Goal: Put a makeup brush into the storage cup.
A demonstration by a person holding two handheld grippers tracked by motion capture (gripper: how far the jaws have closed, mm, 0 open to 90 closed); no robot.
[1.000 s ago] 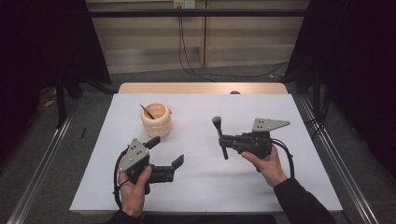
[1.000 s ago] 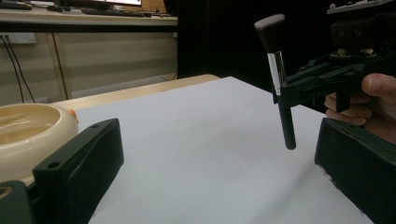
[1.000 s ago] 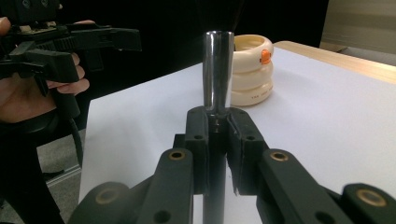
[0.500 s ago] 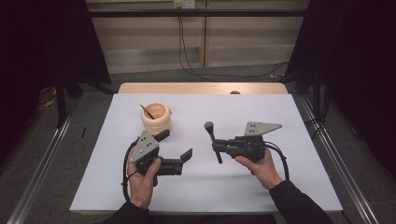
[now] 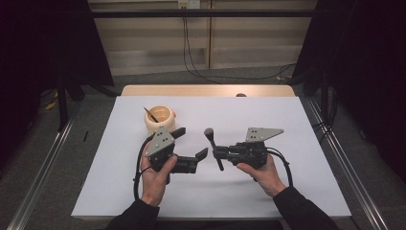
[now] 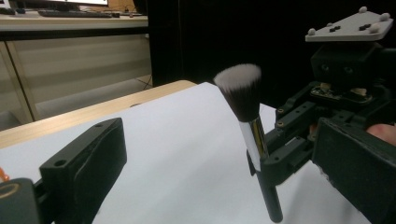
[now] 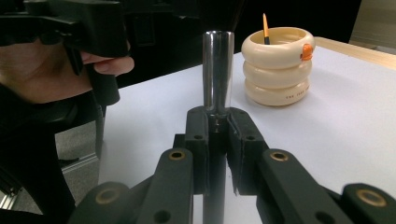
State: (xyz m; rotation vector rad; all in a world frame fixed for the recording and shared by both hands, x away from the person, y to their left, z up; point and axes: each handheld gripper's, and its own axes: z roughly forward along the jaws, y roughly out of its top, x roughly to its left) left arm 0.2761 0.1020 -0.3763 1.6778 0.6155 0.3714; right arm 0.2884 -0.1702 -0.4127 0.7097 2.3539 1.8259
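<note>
A makeup brush [image 5: 213,148] with a silver ferrule [image 7: 218,70] and a dark, pale-tipped head [image 6: 240,88] stands clamped by its black handle in my right gripper [image 5: 221,152], which is shut on it [image 7: 218,126]. In the high view the head points away from the person and the handle end points toward them. My left gripper [image 5: 191,143] is open just left of the brush, not touching it; one of its fingers [image 6: 84,158] shows low at the left. A cream ribbed holder [image 5: 160,119] with a thin stick in it stands behind the left gripper.
A white sheet [image 5: 297,191] covers the table, with a wooden edge [image 5: 206,90] at the far side. The holder [image 7: 278,65] sits to the right beyond the brush in the right gripper view. Metal rails [image 5: 356,182] run along both sides.
The two grippers have closed in on each other at the table's middle. The right one moved left with the brush; the left one moved right and slightly farther away.
</note>
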